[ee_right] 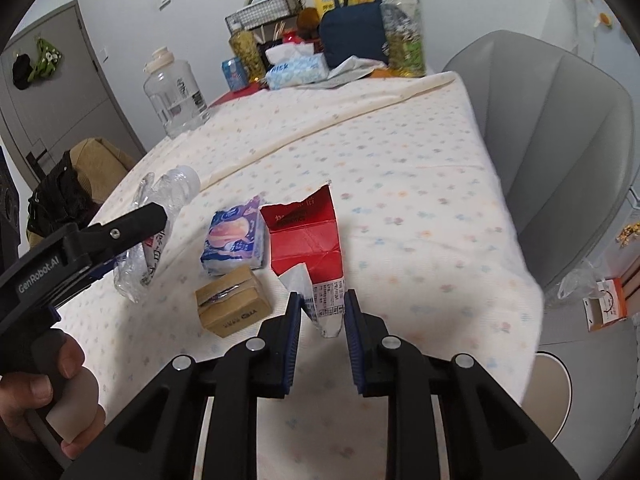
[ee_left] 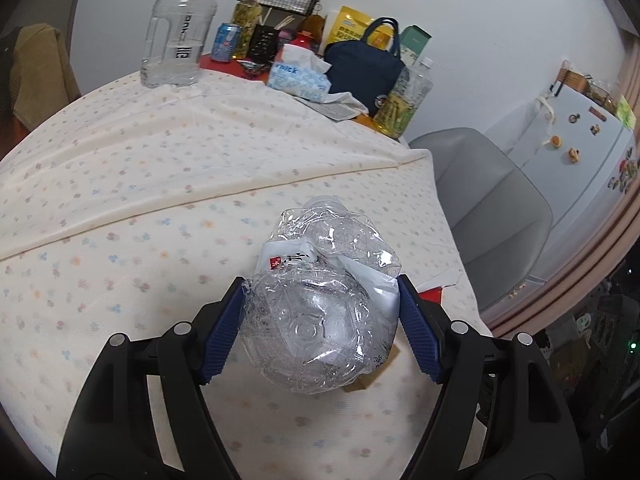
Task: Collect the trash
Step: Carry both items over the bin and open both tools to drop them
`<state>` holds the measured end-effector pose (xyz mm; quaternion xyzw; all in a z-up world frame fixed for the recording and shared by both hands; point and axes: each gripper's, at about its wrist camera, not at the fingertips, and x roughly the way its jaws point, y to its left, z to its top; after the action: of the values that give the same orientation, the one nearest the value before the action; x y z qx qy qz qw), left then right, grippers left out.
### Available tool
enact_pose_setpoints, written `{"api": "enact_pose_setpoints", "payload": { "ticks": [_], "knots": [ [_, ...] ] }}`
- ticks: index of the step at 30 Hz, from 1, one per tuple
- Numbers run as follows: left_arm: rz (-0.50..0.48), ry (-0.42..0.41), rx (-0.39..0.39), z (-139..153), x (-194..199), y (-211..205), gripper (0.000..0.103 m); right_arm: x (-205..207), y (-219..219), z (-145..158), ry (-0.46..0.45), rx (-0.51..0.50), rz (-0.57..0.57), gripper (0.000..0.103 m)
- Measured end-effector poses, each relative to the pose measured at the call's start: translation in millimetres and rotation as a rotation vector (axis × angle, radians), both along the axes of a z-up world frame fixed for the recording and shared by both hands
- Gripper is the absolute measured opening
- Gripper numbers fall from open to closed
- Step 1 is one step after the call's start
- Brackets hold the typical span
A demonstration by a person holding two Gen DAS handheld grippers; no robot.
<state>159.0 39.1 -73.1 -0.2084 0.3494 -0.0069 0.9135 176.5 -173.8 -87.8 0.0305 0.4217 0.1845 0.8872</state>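
My left gripper (ee_left: 320,292) is shut on a crushed clear plastic bottle (ee_left: 320,304), held above the floral tablecloth (ee_left: 160,200); the bottle also shows in the right wrist view (ee_right: 160,216) between the left gripper's fingers (ee_right: 132,224). My right gripper (ee_right: 322,308) has its pads around the white end of a flattened red carton (ee_right: 308,240), which lies on the cloth. The pads look close to it, but contact is unclear. A blue-purple snack wrapper (ee_right: 236,240) and a small brown cardboard box (ee_right: 232,306) lie left of the carton.
At the table's far end stand a large clear jug (ee_left: 176,36), a blue can (ee_left: 228,42), a tissue pack (ee_left: 298,78), a navy bag (ee_left: 364,68), and tea bottles (ee_left: 404,100). A grey chair (ee_right: 552,140) is to the right.
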Motion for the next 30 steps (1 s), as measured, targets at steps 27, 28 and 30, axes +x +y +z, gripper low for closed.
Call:
{"api": "enact_pose_setpoints", "payload": {
  "ticks": [27, 28, 30],
  "knots": [
    [-0.287, -0.020, 0.053, 10.4, 32.3, -158.2, 0.074, -31.4, -161.0, 18.3, -0.052, 0.015, -0.298, 0.022],
    [-0.296, -0.019, 0.055, 9.7, 32.9, -163.6, 0.074, -32.6, -169.3, 17.2, -0.049, 0.017, -0.313, 0.022],
    [-0.316, -0.015, 0.059, 8.9, 34.8, -175.1, 0.074, -33.7, -181.0, 14.8, -0.043, 0.018, -0.335, 0.022]
  ]
}}
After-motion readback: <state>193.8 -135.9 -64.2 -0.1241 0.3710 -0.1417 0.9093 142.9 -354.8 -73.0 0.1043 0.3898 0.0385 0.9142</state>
